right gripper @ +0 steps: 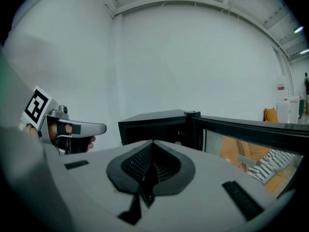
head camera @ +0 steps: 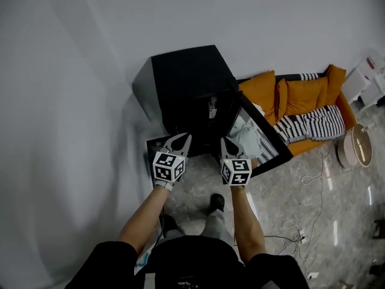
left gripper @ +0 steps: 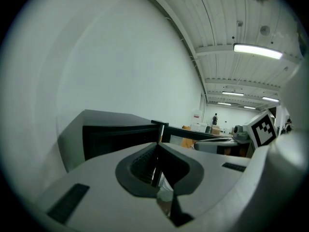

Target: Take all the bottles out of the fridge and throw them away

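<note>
Two grippers are out in front of you, side by side and a little apart, both just short of the black fridge [head camera: 180, 77]. It stands on the floor [head camera: 289, 203] with its back against the white wall [head camera: 72, 101]. Your left gripper [head camera: 180, 140] points at the fridge's open front; its jaws are closed tip to tip, with nothing between them. Your right gripper [head camera: 229, 144] points toward the hinge side, where the door [head camera: 267, 142] meets the cabinet; its jaws are pressed together too and hold nothing. That glass door stands swung wide to your right, and its far corner reaches out over the floor. The inside of the fridge is dark in every view. One small pale thing [head camera: 212, 110] shows just inside the hinge edge, too small for you to tell whether it is a bottle. Beyond the open door, an orange sofa [head camera: 301, 95] with a black-and-white striped cushion [head camera: 316, 124] sits along the wall. Loose cables [head camera: 313, 179] trail across the floor to your right, near a round white object [head camera: 355, 144]. Your feet are planted on the floor just behind the two grippers.
</note>
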`<state>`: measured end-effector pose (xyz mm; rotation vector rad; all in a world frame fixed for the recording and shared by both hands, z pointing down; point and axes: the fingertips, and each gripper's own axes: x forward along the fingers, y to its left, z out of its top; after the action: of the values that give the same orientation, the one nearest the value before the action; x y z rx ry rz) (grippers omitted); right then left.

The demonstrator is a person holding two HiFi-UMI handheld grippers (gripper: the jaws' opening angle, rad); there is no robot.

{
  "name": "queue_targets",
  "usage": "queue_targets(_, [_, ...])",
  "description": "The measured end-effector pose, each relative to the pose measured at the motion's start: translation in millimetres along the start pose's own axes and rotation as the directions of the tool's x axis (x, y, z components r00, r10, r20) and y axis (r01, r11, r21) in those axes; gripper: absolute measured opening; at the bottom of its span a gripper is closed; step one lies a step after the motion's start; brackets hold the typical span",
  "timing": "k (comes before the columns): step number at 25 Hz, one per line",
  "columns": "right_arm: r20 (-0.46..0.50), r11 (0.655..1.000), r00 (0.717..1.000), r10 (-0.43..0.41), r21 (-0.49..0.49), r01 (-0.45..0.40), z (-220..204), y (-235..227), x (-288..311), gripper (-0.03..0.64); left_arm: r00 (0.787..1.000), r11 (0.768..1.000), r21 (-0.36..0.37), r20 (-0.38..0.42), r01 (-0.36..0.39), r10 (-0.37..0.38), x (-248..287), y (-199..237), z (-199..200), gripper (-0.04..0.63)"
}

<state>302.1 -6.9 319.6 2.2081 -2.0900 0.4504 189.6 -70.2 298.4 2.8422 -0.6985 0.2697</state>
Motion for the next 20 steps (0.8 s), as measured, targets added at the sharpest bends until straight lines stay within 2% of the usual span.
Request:
queue_targets(9, [-0.012, 1.0, 1.0, -0.01, -0.006, 0.01, -18, -19, 36, 0.008, 1.0, 1.0, 0.02, -0.02, 0.013, -0.013, 33, 13, -12, 0.0])
queue_targets(15, [-0.021, 0.999, 1.0, -0.006, -0.036, 0.005, -41, -33, 75, 0.008, 1.0, 1.0, 0.023, -0.024, 0.02, -0.02, 63, 29, -39, 0.0])
queue_targets(20, [-0.029, 0.999, 1.0, -0.008, -0.051, 0.007, -77, -43, 104, 0.008, 0.999, 0.999, 0.033, -0.023, 0.041, -0.041, 87, 41, -68, 0.0])
